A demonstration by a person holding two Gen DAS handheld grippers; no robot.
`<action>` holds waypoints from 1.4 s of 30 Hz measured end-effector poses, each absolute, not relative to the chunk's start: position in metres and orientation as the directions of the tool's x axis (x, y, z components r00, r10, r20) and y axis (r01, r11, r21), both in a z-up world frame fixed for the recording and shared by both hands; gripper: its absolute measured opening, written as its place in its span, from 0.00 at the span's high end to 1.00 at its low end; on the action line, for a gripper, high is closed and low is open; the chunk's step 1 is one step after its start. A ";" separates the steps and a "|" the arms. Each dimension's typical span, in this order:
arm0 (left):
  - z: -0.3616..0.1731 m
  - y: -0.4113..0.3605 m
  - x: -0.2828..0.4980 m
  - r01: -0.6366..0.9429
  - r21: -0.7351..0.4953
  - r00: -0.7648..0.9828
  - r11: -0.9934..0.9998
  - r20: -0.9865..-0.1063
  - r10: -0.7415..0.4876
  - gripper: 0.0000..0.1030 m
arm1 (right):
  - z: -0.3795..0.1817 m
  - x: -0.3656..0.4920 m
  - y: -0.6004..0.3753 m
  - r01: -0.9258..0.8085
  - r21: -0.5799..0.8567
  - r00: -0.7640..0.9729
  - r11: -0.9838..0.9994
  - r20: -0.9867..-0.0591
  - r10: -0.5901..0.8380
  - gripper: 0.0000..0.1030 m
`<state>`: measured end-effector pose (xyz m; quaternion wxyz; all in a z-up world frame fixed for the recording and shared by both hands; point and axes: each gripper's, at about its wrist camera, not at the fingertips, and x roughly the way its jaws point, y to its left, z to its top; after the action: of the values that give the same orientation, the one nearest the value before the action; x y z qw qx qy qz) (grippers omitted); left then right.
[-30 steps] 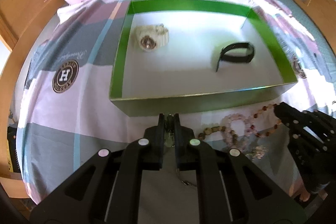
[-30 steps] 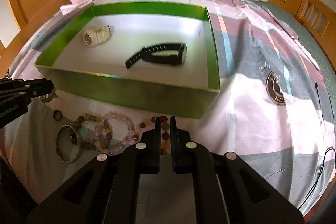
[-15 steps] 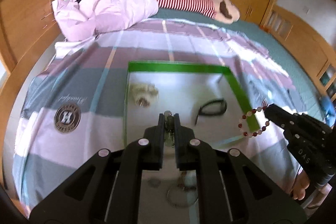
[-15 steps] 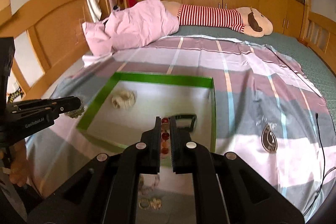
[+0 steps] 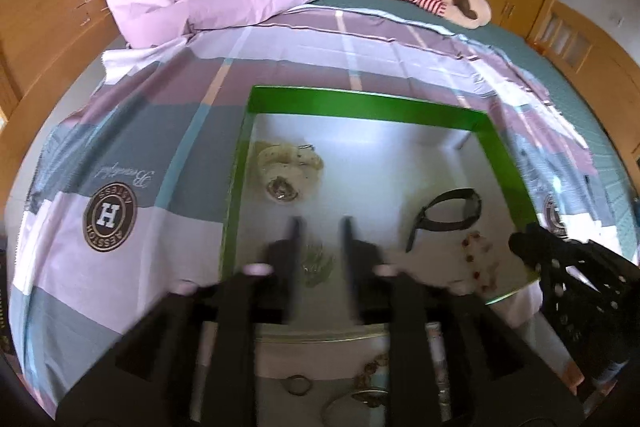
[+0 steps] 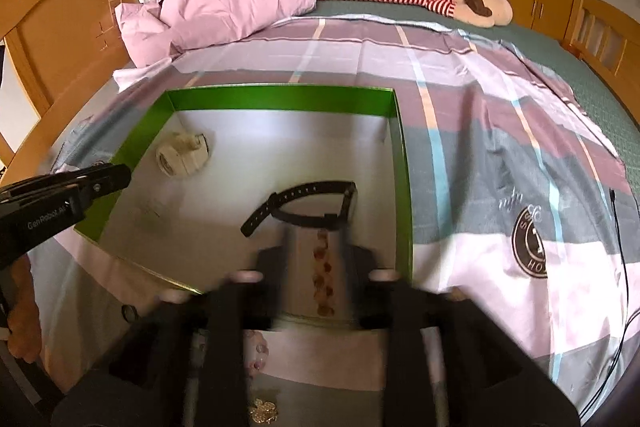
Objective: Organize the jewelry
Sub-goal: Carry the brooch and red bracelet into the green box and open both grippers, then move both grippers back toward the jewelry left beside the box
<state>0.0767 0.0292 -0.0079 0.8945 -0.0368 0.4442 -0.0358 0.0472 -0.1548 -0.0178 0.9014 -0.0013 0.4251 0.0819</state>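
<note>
Now over the near part of the green box (image 5: 360, 105): left gripper (image 5: 320, 227) with jaws just spread apart, nothing pinched, a small pale trinket (image 5: 318, 263) blurred on the box floor between its fingers; right gripper (image 6: 314, 227) likewise just opened, a red beaded bracelet (image 6: 323, 277) loose between its fingers, free of the pads; inside the box too, cream watch (image 5: 286, 167) by the left wall, black watch (image 6: 308, 205) toward the right wall; more jewelry on the bedspread (image 6: 500, 131) just outside the near wall
</note>
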 end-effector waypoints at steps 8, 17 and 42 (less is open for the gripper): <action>0.005 0.028 0.045 0.088 -0.126 0.571 0.988 -0.807 -0.153 0.47 | 0.002 0.005 -0.153 -0.209 0.140 0.650 0.968 -0.719 0.245 0.46; -0.027 0.001 0.014 0.187 -0.005 0.422 0.982 -0.903 -0.084 0.35 | -0.023 -0.027 -0.136 -0.265 0.025 0.606 0.964 -0.773 0.187 0.29; -0.063 0.031 0.038 0.094 0.003 0.271 0.996 -0.962 -0.022 0.26 | -0.070 -0.014 -0.149 -0.158 0.018 0.444 0.987 -0.892 0.087 0.29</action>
<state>0.0377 0.0308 -0.0626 0.7965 0.0296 0.6028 -0.0364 -0.0142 -0.1494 -0.0700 0.8490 -0.0339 0.5224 0.0720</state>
